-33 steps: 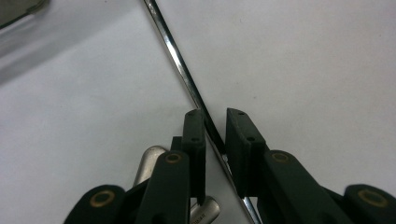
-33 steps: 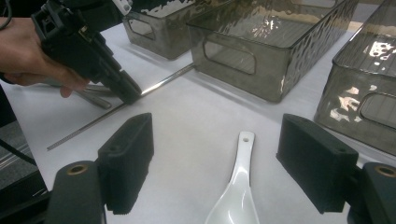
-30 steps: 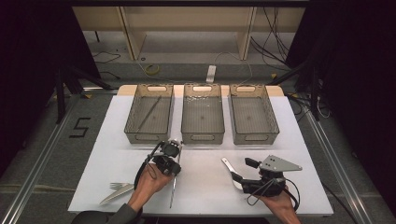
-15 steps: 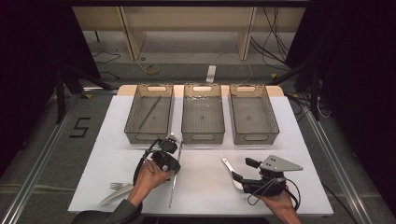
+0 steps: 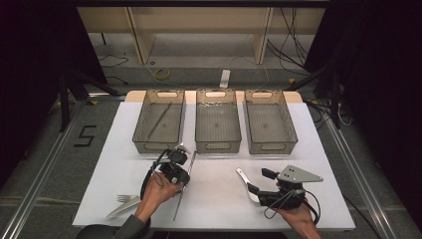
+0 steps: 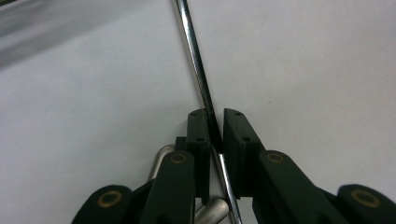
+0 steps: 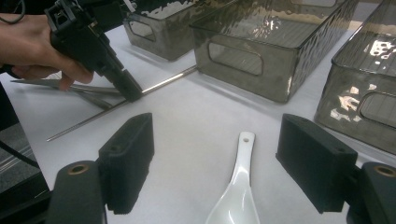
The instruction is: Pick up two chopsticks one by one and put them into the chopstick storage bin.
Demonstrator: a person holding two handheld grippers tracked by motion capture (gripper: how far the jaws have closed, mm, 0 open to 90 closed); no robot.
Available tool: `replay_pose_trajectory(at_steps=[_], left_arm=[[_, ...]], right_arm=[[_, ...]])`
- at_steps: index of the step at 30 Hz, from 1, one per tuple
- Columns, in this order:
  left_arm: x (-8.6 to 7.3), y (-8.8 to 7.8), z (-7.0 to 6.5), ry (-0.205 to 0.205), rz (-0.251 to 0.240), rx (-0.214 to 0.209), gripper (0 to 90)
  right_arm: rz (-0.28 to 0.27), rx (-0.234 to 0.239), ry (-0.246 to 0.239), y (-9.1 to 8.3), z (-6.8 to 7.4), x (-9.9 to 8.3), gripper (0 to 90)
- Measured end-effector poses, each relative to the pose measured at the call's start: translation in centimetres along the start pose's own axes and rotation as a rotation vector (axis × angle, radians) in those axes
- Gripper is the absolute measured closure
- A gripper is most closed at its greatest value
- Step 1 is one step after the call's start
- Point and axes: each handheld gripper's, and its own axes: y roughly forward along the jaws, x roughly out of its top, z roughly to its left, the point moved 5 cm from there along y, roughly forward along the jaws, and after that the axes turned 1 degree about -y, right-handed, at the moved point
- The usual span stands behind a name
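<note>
Pinching a thin metal chopstick (image 6: pixel 201 84), the left gripper (image 6: pixel 215 128) has just been closing, and its pads now sit on either side of the rod, touching it. That grip is plain in the left gripper view, where the rod runs up across the white table (image 6: pixel 303 70); from the high view the same gripper (image 5: pixel 180 160) hides the contact, though the chopstick (image 5: pixel 182 194) lies slanted in front of the three grey bins (image 5: pixel 217 121), its far tip near the middle one. The right gripper (image 7: pixel 215 158) stands wide open and empty, a white ceramic spoon (image 7: pixel 236 196) lying on the table between its jaws. Compared with a second ago, both hands sit where they were; the chopstick lies on the table as before, and forks (image 5: pixel 124 203) rest by the left forearm.
</note>
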Motion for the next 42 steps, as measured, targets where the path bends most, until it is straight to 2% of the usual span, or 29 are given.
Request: replay_pose_trajectory(at_steps=[7,8,12,15,18,26,30,37,42], left_arm=[[-0.2,-0.1,0.0,-0.002,0.009,-0.007,81.2],[-0.3,-0.1,0.0,-0.013,0.009,-0.017,81.3],[-0.6,-0.2,-0.2,0.003,0.013,-0.004,81.8],[-0.7,-0.1,-0.3,0.0,0.018,-0.021,82.5],[-0.8,-0.2,-0.5,0.02,0.024,-0.012,83.1],[-0.9,-0.1,-1.3,0.073,0.04,-0.023,84.9],[-0.9,-0.1,-1.4,0.114,0.053,-0.025,85.0],[-0.8,-0.1,-1.6,0.157,0.028,-0.013,85.6],[-0.6,-1.0,-1.8,0.178,-0.004,-0.043,85.6]], right_arm=[[0.005,0.001,0.002,0.0,0.0,0.0,28.1],[0.005,0.001,0.002,0.0,0.0,0.0,28.1],[0.0,0.001,0.001,0.0,0.0,0.0,28.1],[0.003,0.0,0.004,0.0,0.0,0.0,28.1],[0.001,0.001,0.003,-0.1,0.0,0.0,28.1],[0.003,-0.001,0.004,0.0,-0.1,0.0,28.1],[0.003,0.0,0.005,0.0,-0.1,0.0,28.1],[0.001,-0.001,0.005,-0.1,-0.1,0.1,28.4],[-0.002,-0.001,0.005,-0.2,-0.2,0.1,28.5]])
